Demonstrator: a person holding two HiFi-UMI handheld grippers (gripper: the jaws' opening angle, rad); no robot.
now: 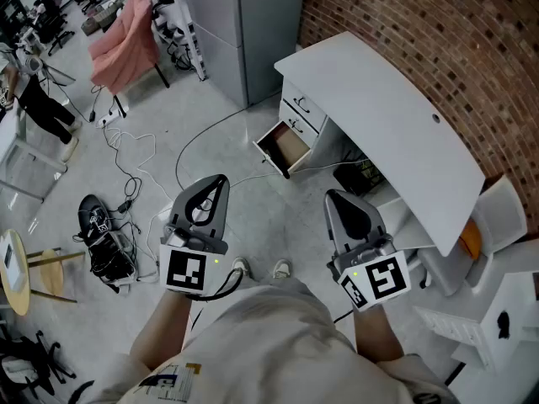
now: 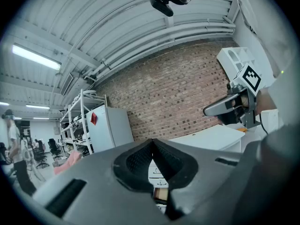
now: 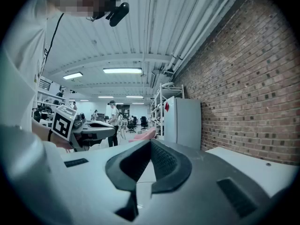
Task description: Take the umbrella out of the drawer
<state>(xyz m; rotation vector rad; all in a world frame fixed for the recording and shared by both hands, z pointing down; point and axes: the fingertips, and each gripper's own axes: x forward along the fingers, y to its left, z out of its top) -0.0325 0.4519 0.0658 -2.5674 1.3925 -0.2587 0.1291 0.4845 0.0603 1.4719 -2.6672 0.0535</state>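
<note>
Standing well back from the open drawer, both tongs held level and nothing in either. The task looks barely begun.

- Far left of the drawer: a pink-draped chair, with loose cables on the floor. Neither seems to bear on the job.
- Left gripper: just left of the drawer and nearer the person, well apart from it. Its jaws are pressed together tip to tip with nothing pinched. Its own view shows the pads meeting and the drawer fronts beyond.
- Open drawer: pulled out of the pedestal under the left end of the white desk. A brown inside shows. No umbrella can be made out, since the drawer is too small in the head view and partly hidden by its own front. If the umbrella is in there, it has not been touched.
- Right gripper: right of the drawer and nearer the person, also well apart. Its jaws are pressed together and empty, as its own view confirms.
- Far right of the drawer: a brick wall behind the desk.

Done, by my reading: the drawer stands open. Left to do: close the distance, spread one pair of jaws, find the umbrella inside, grip it and lift it clear.
</note>
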